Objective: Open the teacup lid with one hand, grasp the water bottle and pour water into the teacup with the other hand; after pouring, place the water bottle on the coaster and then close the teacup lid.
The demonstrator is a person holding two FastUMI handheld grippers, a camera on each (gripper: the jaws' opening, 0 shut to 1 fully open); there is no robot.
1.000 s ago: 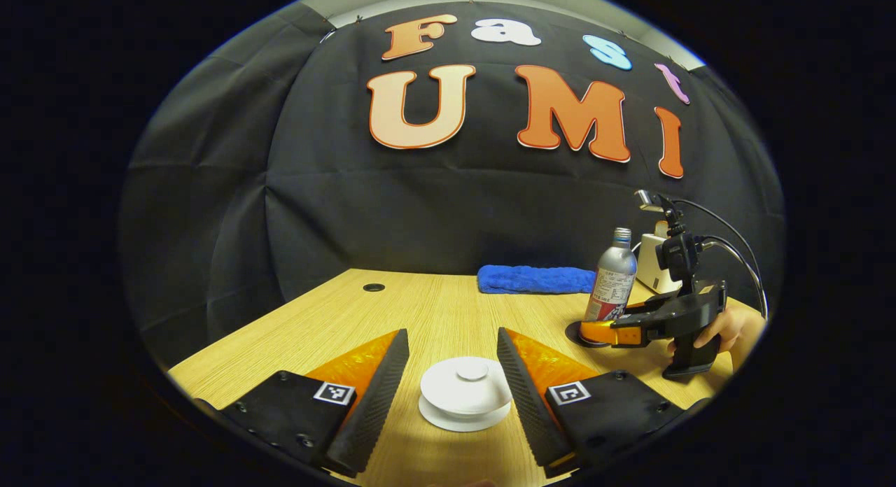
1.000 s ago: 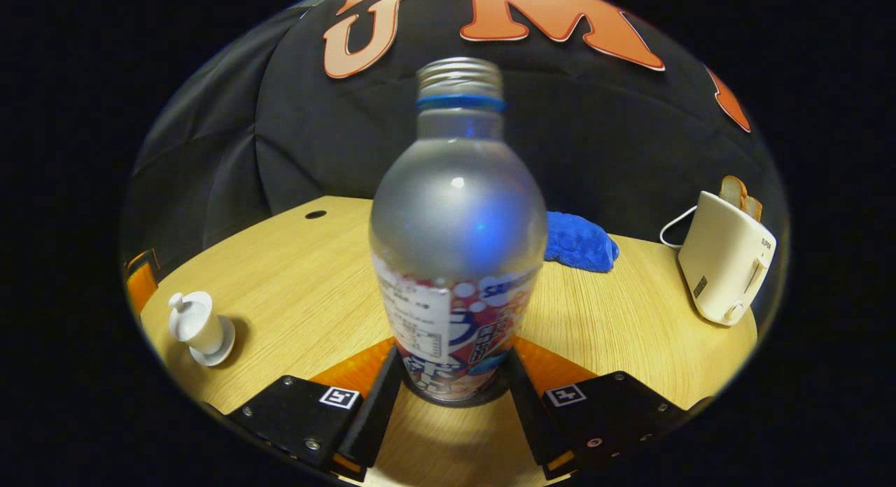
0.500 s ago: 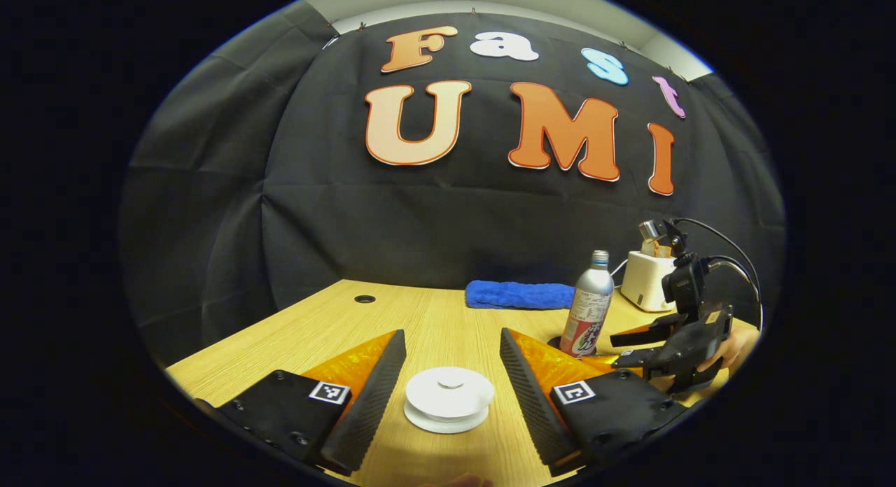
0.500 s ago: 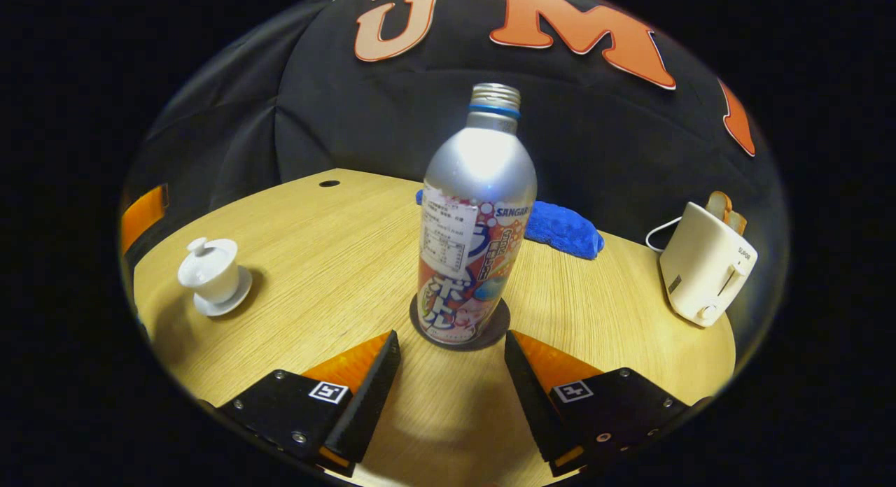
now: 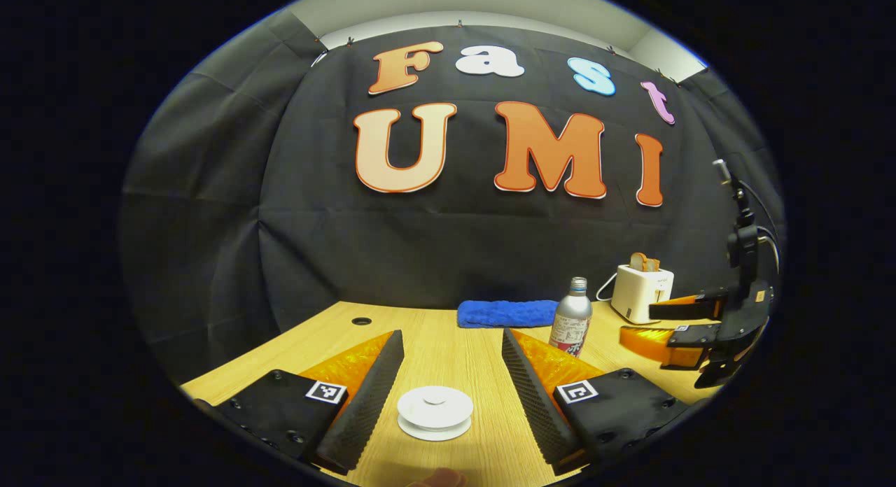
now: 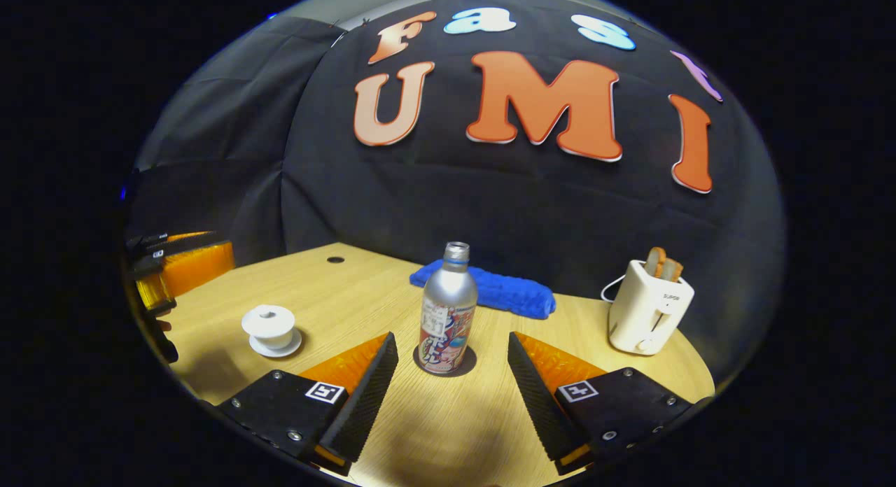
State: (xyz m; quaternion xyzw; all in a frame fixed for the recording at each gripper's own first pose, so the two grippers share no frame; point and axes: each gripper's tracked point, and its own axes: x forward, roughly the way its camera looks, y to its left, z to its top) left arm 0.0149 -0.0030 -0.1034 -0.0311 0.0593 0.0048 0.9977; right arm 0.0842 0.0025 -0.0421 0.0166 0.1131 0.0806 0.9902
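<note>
A white lidded teacup [image 5: 435, 412] on its saucer sits low between the fingers of my left gripper [image 5: 452, 333], which is open and apart from it. The silver water bottle [image 6: 448, 318], uncapped, stands upright on a dark round coaster [image 6: 463, 365] just beyond my right gripper [image 6: 452, 336], which is open and holds nothing. In the right gripper view the teacup [image 6: 269, 327] is to the left with its lid on, and the left gripper [image 6: 178, 259] hovers at the far left. The left gripper view has the bottle [image 5: 570, 326] behind its right finger and the right gripper [image 5: 665, 324] at the far right.
A blue towel [image 6: 490, 291] lies at the back of the wooden table [image 6: 350, 291]. A white toaster [image 6: 647, 308] with bread in it stands at the back right. A small cable hole [image 6: 335, 259] is at the back left.
My right gripper opened, let go of the bottle on the coaster and drew back. My left gripper also pulled back and up from the lidded teacup.
</note>
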